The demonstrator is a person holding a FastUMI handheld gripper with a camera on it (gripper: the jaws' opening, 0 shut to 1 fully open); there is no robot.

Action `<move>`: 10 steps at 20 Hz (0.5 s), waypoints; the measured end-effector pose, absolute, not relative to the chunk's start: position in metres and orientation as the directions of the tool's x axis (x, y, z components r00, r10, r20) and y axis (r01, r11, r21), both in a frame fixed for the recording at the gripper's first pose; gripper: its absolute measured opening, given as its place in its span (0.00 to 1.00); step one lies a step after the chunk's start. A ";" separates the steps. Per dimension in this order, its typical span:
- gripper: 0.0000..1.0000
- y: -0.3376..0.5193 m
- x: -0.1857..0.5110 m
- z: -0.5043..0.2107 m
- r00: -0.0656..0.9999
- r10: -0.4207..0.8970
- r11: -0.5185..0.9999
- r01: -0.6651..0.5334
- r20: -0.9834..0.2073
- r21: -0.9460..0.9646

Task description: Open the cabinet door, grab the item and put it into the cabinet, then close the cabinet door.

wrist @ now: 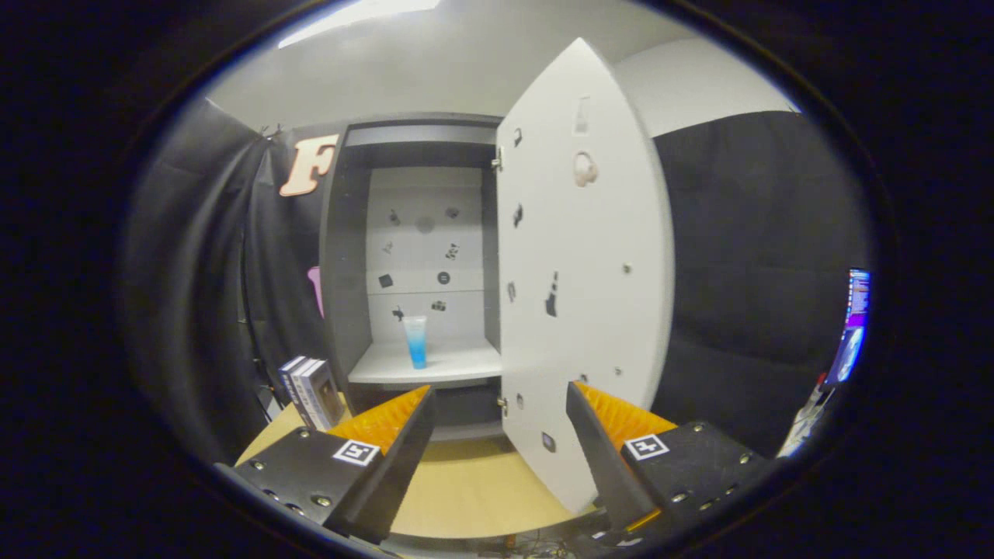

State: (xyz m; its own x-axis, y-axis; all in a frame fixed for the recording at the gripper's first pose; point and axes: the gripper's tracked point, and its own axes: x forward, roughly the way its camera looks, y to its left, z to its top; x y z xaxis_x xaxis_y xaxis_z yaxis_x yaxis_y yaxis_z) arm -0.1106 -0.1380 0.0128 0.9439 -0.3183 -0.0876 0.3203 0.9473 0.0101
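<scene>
The blue cup (415,341) stands near the cabinet shelf's (458,363) front edge, seemingly well beyond the spread, empty gripper (497,419).

No text, number or brand name can be made out here. The two black tongs (497,435), spread apart with nothing between them, each carry a small square white tag with a black coded pattern (356,452), a marker and not lettering. The open white cabinet door (586,272) and the white back wall of the cabinet (423,241) bear small dark stickers, too tiny to tell as words. The spines of the boxed books on the wooden tabletop (312,392) are blurred.
</scene>
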 end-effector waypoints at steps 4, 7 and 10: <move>0.99 -0.210 -0.145 0.008 0.908 -0.408 0.912 0.411 -0.097 0.008; 0.99 -0.254 -0.145 0.005 0.901 -0.418 0.905 0.424 -0.115 0.033; 0.99 -0.287 -0.125 0.003 0.911 -0.396 0.913 0.404 -0.114 0.056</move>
State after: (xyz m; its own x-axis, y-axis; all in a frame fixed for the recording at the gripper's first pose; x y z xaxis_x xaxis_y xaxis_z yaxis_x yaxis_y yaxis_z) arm -0.1246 -0.2867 0.0027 0.9111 -0.3961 -0.1136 0.4039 0.9131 0.0558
